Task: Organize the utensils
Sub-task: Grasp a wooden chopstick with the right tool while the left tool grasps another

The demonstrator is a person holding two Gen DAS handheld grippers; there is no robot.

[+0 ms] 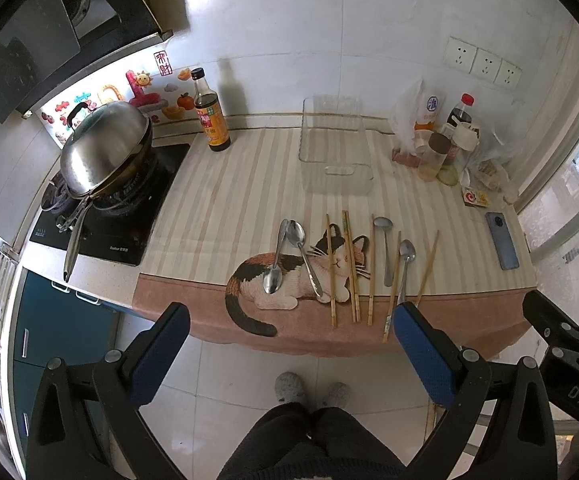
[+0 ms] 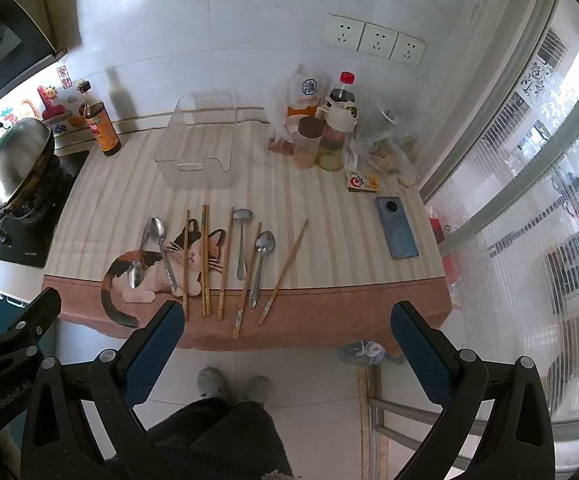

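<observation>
A kitchen counter is seen from above, covered by a striped cloth (image 1: 225, 200) printed with a calico cat (image 1: 289, 276). Four metal spoons and six wooden chopsticks are laid out in a loose row over and just right of the cat: two crossed spoons (image 1: 289, 256) on its body, chopsticks (image 1: 349, 264) across its face, then a short spoon (image 1: 384, 248) and a long spoon (image 1: 404, 268) among more sticks. Behind the cat, toward the tiled wall, an empty clear plastic bin (image 1: 335, 148) is set. Left of the bin, a dark sauce bottle (image 1: 209, 116) and a lidded steel wok (image 1: 105, 148) on a black hob are placed. Right of the bin, jars, a red-capped bottle (image 1: 461, 116) and plastic bags are clustered; a blue phone (image 1: 501, 246) lies near the cloth's right edge.

The left gripper (image 1: 289, 344) and right gripper (image 2: 287, 340) are held off the counter's front edge, blue-padded fingers spread wide, nothing between them. Only the right wrist view shows the frosted window (image 2: 529, 200) fully.
</observation>
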